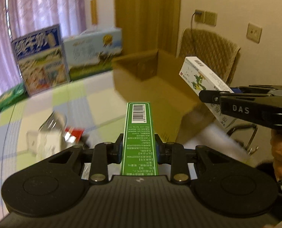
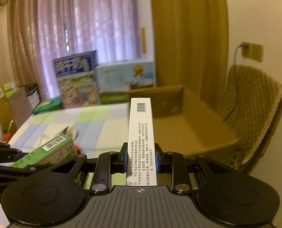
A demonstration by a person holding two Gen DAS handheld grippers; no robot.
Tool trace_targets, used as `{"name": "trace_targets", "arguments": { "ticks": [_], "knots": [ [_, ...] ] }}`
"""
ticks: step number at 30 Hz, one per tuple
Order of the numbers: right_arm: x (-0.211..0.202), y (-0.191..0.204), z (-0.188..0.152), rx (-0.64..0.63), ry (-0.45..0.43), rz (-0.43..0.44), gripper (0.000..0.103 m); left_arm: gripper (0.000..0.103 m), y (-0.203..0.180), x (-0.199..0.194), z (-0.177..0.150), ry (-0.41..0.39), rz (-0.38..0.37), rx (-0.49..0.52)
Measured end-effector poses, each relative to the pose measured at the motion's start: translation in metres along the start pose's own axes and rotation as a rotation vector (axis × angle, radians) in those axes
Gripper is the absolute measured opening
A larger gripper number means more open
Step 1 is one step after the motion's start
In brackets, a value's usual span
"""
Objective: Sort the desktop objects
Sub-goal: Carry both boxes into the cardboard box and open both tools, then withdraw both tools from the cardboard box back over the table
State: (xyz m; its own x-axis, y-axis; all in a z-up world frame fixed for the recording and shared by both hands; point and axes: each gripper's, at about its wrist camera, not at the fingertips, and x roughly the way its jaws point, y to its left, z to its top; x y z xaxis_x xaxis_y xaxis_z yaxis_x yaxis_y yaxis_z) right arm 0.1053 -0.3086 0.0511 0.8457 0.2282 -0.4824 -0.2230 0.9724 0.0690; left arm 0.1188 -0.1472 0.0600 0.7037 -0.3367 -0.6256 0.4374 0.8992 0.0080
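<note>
Where the left wrist view looks forward, the left hand-held gripper [image 1: 139,148] is clamped on one green box [image 1: 139,138], its fingers [image 1: 118,148] pressing both long sides; the box sticks straight out, barcode end away from the camera, above the bench [image 1: 46,104]. One open carton [image 1: 156,79] sits on the bench ahead and to the right. At the right edge the right hand-held gripper [image 1: 209,96] comes in, closed on one white box [image 1: 203,79] that is tilted and held over the carton's near right edge; a hand [image 1: 279,152] shows below it, cut off by the frame. Two milk cases [image 1: 40,60] stand at the far edge of the bench, with one green pack [image 1: 8,98] beside them. Some small items [image 1: 53,133] lie on the bench to the left — blurred, so neither their count nor their kind can be told.

From the right wrist view, the right hand-held gripper [image 2: 140,159] pinches the white box [image 2: 141,142] by its long sides, the barcode end reaching toward the carton [image 2: 188,125]. At lower left the green box [image 2: 46,152] lies tilted in the left hand-held gripper [image 2: 13,161] — that gripper is mostly cut off. One chair [image 2: 254,102] stands past the carton.
</note>
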Motion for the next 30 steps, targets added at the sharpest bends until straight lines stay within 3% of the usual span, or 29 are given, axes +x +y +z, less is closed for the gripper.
{"name": "trace_targets", "arguments": {
  "ticks": [7,14,24,30],
  "knots": [
    [0.028,-0.051,0.027,-0.007,0.029,-0.05,0.023,0.025,-0.034,0.047,0.051,-0.026,-0.057,0.002],
    [0.067,-0.082,0.036,0.004,0.088,-0.051,0.023,0.025,-0.048,0.1,0.082,-0.024,-0.094,-0.014],
    [0.109,-0.105,0.041,0.019,0.136,-0.051,0.023,0.025,-0.052,0.158,0.087,0.005,-0.112,-0.009],
    [0.116,-0.105,0.037,0.01,0.16,-0.038,0.023,0.027,-0.045,0.149,0.084,-0.025,-0.09,-0.004]
  ]
}}
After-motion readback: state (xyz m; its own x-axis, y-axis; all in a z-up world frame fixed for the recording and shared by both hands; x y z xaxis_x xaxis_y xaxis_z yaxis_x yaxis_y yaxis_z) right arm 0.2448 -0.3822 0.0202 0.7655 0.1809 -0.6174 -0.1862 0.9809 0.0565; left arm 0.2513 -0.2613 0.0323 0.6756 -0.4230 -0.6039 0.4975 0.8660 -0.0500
